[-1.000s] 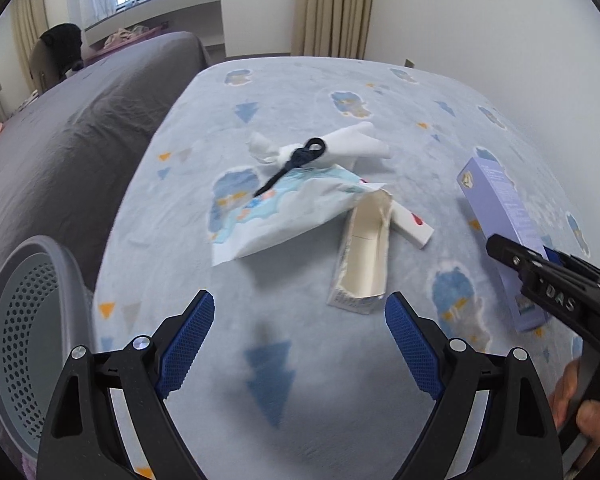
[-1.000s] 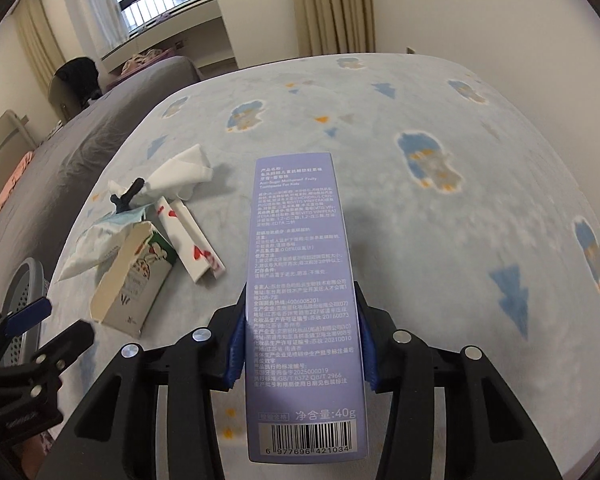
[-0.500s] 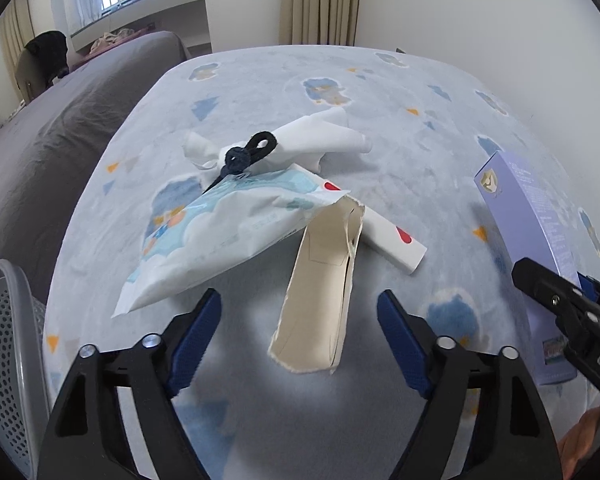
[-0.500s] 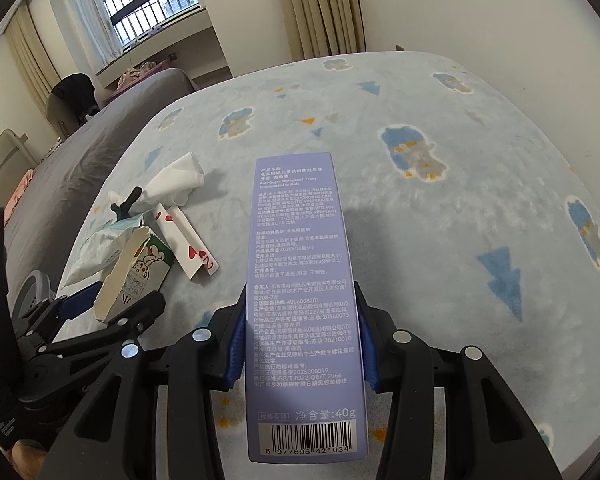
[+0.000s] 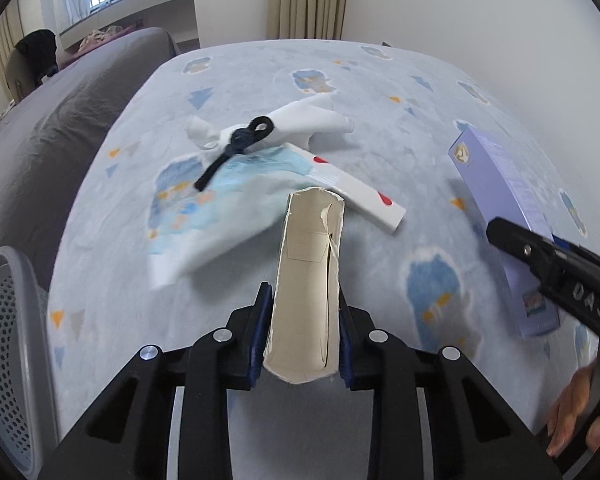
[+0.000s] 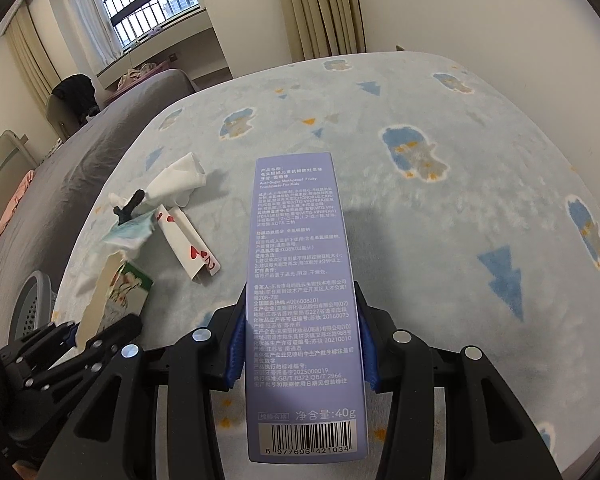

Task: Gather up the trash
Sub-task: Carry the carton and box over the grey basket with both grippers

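Observation:
My left gripper (image 5: 302,332) is shut on a torn cream carton (image 5: 310,280), its blue pads pressed on both sides; the carton's far end points at the pile of trash. From the right wrist view the same carton (image 6: 112,296) shows a green printed side, held by the left gripper (image 6: 80,332). My right gripper (image 6: 300,350) is shut on a tall purple toothpaste box (image 6: 302,300), also seen at the right of the left wrist view (image 5: 504,216). On the blue patterned bedspread lie a crumpled light-blue wrapper (image 5: 220,208), a white box with red hearts (image 5: 356,192), white tissue (image 5: 300,124) and a black strap (image 5: 236,144).
A grey perforated basket (image 5: 4,344) stands at the bed's left edge, low in the left wrist view. A grey blanket (image 5: 60,120) covers the bed's left side. White walls and curtains close off the far end. A person's hand (image 5: 576,412) holds the right gripper's handle.
My left gripper moved forward onto the cream carton and its jaws closed from wide apart onto the carton's sides. The right gripper kept its hold on the purple box without moving.

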`<state>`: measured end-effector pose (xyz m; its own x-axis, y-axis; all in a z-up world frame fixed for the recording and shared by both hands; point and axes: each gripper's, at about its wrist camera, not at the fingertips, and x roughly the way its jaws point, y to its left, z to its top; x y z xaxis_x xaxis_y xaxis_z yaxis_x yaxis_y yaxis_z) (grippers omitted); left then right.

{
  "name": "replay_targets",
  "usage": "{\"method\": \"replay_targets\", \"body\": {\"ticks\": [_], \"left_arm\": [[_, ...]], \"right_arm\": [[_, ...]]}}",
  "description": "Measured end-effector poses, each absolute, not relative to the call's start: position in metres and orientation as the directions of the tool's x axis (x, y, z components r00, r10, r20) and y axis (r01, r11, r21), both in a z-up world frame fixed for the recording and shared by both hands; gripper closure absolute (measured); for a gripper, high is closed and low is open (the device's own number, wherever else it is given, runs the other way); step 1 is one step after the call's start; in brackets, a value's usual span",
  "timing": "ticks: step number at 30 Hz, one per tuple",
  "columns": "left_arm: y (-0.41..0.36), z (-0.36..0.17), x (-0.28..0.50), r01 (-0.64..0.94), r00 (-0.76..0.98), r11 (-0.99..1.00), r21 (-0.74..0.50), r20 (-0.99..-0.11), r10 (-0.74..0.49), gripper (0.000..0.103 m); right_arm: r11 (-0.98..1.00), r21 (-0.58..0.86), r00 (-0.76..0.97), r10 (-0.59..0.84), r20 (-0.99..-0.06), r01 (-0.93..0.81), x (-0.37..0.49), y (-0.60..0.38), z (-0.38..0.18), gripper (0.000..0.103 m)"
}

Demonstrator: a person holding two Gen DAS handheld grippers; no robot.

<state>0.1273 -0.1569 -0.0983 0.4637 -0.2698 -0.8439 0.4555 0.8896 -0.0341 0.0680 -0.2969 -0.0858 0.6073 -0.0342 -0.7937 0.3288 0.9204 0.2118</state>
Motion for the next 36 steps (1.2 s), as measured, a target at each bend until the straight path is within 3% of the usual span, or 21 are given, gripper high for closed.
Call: {"method": "replay_targets", "body": {"ticks": [15, 36], "left_arm": [[-0.051, -0.053, 0.075, 0.336, 0.560, 0.941, -0.032, -0.797, -0.227, 0.075], [0.132, -0.047, 0.074, 0.013, 0.616, 0.999, -0.032, -0.787, -0.033, 0.074]], "right_arm": [[0.939, 0.229, 0.602, 0.029, -0.798, 0.258, 0.018, -0.225, -0.074, 0.059], [0.970, 0.215, 0.565, 0.242, -0.789, -0.116, 0.073, -0.038, -0.045, 0.059]]}}
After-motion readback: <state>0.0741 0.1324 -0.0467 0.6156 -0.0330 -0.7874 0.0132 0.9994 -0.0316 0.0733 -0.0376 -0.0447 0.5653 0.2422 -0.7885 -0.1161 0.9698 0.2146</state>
